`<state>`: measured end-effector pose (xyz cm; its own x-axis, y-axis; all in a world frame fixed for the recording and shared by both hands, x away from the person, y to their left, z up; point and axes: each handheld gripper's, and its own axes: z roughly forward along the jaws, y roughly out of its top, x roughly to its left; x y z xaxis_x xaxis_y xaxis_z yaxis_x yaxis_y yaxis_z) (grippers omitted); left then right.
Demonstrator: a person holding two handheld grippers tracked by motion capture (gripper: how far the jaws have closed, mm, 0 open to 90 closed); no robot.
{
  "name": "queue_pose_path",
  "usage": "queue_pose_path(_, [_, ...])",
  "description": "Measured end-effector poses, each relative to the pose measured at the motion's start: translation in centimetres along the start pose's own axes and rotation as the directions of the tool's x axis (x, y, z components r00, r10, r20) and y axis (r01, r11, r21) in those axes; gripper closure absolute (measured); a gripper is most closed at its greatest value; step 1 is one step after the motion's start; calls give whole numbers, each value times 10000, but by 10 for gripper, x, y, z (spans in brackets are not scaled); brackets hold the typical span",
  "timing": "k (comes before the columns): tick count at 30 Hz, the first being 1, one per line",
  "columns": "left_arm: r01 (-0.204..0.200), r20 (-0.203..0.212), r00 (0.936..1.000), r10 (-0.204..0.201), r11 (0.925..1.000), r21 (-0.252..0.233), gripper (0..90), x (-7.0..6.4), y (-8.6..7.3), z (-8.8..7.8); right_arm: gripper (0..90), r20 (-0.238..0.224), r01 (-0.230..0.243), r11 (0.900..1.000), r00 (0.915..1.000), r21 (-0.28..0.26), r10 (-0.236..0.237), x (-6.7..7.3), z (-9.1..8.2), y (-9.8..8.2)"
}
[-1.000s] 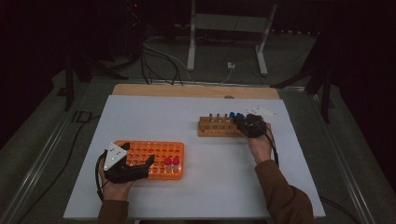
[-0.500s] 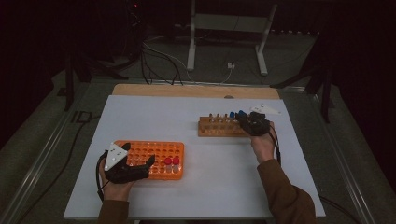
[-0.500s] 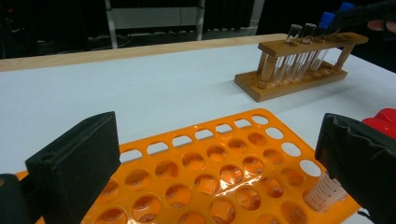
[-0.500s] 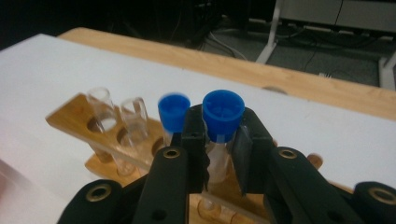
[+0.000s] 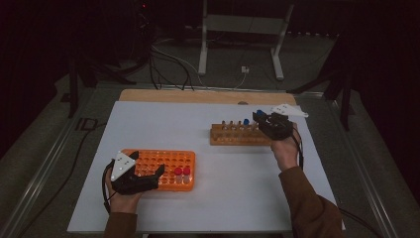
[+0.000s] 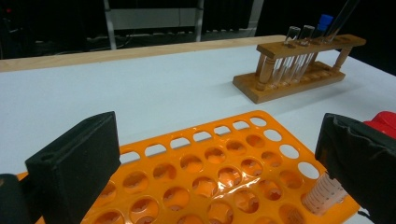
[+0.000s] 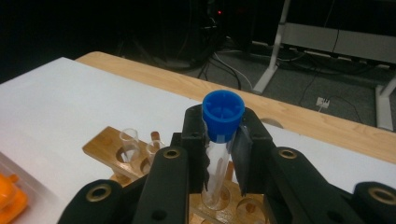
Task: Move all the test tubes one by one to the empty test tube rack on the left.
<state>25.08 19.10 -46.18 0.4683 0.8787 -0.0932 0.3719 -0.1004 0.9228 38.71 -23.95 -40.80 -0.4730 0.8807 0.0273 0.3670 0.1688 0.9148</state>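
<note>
A clear test tube with a blue cap (image 7: 222, 112) stands upright between the pads of my right gripper (image 7: 219, 140), which is shut on it just below the cap. Its lower end hangs over a hole of the wooden rack (image 7: 105, 144). From above, that gripper (image 5: 263, 119) is over the right end of the wooden rack (image 5: 233, 136), where several uncapped tubes stand. My left gripper (image 5: 148, 179) rests open at the orange rack (image 5: 163, 161), its jaws wide over the empty holes (image 6: 205, 168). Two red-capped tubes (image 5: 182, 171) stand in that rack's right side.
The white table top (image 5: 208, 198) has free room between the two racks and in front of them. A wooden strip (image 5: 198, 96) borders its far edge. Beyond lie cables (image 5: 168, 59) and a metal stand (image 5: 242, 29) on the dark floor.
My right gripper has risen above the wooden rack with the blue-capped tube in it. The left gripper has stayed at the orange rack.
</note>
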Motion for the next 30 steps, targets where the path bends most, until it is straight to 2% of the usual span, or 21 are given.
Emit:
queue_pose_path(3, [-105, 8, 9999, 105, 9999, -129, 7, -3, 3, -2, 763, -225, -13, 10000, 9997, -77, 11, 1, -5, 4])
queue_pose_path(7, [-54, 64, 10000, 55, 9999, -157, 7, -5, 7, 0, 763, -518, 120, 9999, 9986, -114, -126, 6, -10, 6])
queue_pose_path(14, [-407, 247, 9988, 413, 9989, -250, 7, -10, 20, 1, 762, -1315, 168, 9999, 9912, 6, -166, 25, -12, 4])
queue_pose_path(21, [-613, 518, 9967, 626, 9978, -265, 7, -14, 29, 8, 760, -2128, 504, 9987, 9759, 89, -473, 53, -8, 3])
queue_pose_path(25, [-727, 701, 9948, 742, 9971, -228, 7, -16, 32, 13, 760, -2730, 282, 9996, 9617, 67, -253, 64, -8, 4])
queue_pose_path(30, [-838, 1026, 9911, 845, 9964, -110, 7, -19, 39, 22, 760, -3079, 440, 9989, 9507, 163, -368, 77, -5, 5])
